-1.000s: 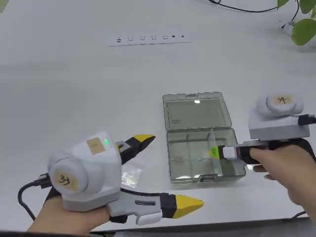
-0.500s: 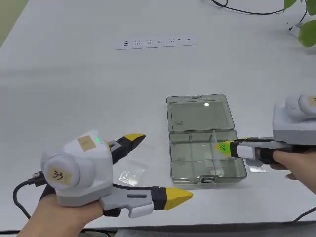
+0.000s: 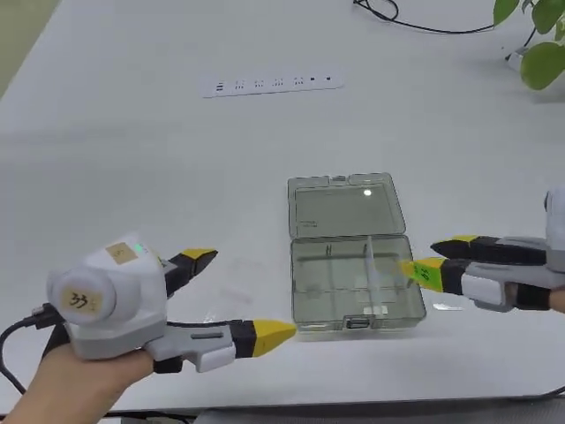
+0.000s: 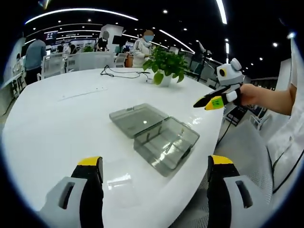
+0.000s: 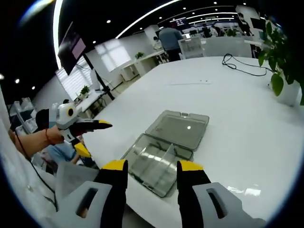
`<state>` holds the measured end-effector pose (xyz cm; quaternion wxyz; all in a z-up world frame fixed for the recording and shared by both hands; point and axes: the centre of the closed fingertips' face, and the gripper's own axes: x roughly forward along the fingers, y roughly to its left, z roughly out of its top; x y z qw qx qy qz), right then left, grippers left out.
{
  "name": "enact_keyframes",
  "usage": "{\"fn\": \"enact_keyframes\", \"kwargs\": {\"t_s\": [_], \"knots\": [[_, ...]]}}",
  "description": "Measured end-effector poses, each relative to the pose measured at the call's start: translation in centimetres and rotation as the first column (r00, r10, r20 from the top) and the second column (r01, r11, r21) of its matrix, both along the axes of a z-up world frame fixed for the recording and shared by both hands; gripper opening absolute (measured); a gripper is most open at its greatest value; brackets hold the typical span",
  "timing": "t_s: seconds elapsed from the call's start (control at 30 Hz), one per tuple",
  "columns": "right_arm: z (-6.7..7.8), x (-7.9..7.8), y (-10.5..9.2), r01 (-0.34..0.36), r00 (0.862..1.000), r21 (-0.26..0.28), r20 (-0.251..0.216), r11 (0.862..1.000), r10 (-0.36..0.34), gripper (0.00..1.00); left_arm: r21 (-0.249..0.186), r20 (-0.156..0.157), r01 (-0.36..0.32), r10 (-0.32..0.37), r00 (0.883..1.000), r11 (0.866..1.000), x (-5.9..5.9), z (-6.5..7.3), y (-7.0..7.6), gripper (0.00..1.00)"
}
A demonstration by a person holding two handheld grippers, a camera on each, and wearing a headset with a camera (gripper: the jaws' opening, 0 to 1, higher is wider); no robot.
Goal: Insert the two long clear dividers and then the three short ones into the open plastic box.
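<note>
White surface [image 3: 132,159], with the smoky clear plastic box [image 3: 353,265] lying open near its front edge. The lid [image 3: 344,205] is flat on the far side and the base [image 3: 331,291] is nearer the person. One clear divider [image 3: 372,269] stands upright in the base, right of the middle, running from the lid side to the front wall. The right gripper view shows the same divider [image 5: 164,154] on edge inside the base.

Left gripper [image 3: 237,294] is at lower left, held in a hand [image 3: 79,384], well apart from the box. Its yellow-tipped fingers [image 3: 265,331] are spread wide with nothing between them. In the left gripper view a few flat clear pieces [image 4: 116,183], probably loose dividers, lie on the surface just ahead of the left finger. They are close to the box's near corner but not touching it.

Right gripper [image 3: 434,256] is just right of the box, level with the base, tips pointing at it. Its fingers are parted and empty, and not touching the box. A small clear piece [image 3: 446,306] lies on the surface below it, right of the box; too faint to say what it is.

Far side of the surface: a white power strip [image 3: 272,84], a black cable [image 3: 397,18] and a green plant [image 3: 530,49] at the top right corner.
</note>
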<state>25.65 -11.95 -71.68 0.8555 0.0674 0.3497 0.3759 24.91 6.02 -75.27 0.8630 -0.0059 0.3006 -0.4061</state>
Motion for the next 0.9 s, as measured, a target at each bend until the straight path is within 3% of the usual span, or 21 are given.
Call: {"fn": "enact_keyframes", "kwargs": {"t_s": [0.07,0.13,0.17,0.23,0.27,0.33,0.37,0.53,0.7,0.9], "knots": [[0.1,-0.4,-0.6,-0.044,0.998,-0.03,0.052,0.999,0.046,0.46,0.015,-0.03,-0.026,0.026,0.999,1.0,0.1,-0.7,0.7,0.91],[0.0,-0.7,-1.1,-0.057,0.996,-0.043,0.067,0.997,0.06,0.51,0.035,-0.047,-0.048,0.049,0.998,0.998,0.3,-1.4,1.2,0.88],[0.3,-0.7,-1.1,-0.086,0.99,-0.041,0.112,0.995,0.09,0.53,0.05,-0.067,-0.058,0.061,0.996,0.997,0.2,-1.9,1.6,0.87],[0.3,-0.9,-1.5,-0.082,0.989,-0.05,0.119,0.995,0.088,0.55,0.069,-0.096,-0.073,0.08,0.992,0.995,0.2,-2.7,2.0,0.85],[0.5,-1.1,-1.6,-0.102,0.983,-0.048,0.146,0.994,0.108,0.57,0.079,-0.099,-0.075,0.082,0.992,0.994,0.2,-3.1,2.1,0.85],[0.6,-1.1,-1.8,-0.11,0.978,-0.052,0.171,0.993,0.118,0.59,0.126,-0.139,-0.092,0.109,0.984,0.988,0.1,-4.2,2.8,0.82],[0.6,-1.3,-1.9,-0.123,0.975,-0.054,0.177,0.991,0.13,0.61,0.128,-0.131,-0.093,0.11,0.985,0.987,0.3,-4.4,2.8,0.8],[0.4,-1.7,-2.3,-0.162,0.954,-0.068,0.243,0.984,0.174,0.66,0.201,-0.19,-0.115,0.154,0.97,0.973,0.2,-6.2,3.6,0.75],[0.2,-2.3,-2.7,-0.193,0.939,-0.075,0.274,0.978,0.206,0.68,0.248,-0.2,-0.123,0.175,0.964,0.961,0.4,-7.2,4.0,0.67],[0.1,-2.4,-3.0,-0.192,0.937,-0.074,0.284,0.979,0.205,0.69,0.341,-0.214,-0.114,0.195,0.957,0.933,0.3,-8.7,4.4,0.58]]}}
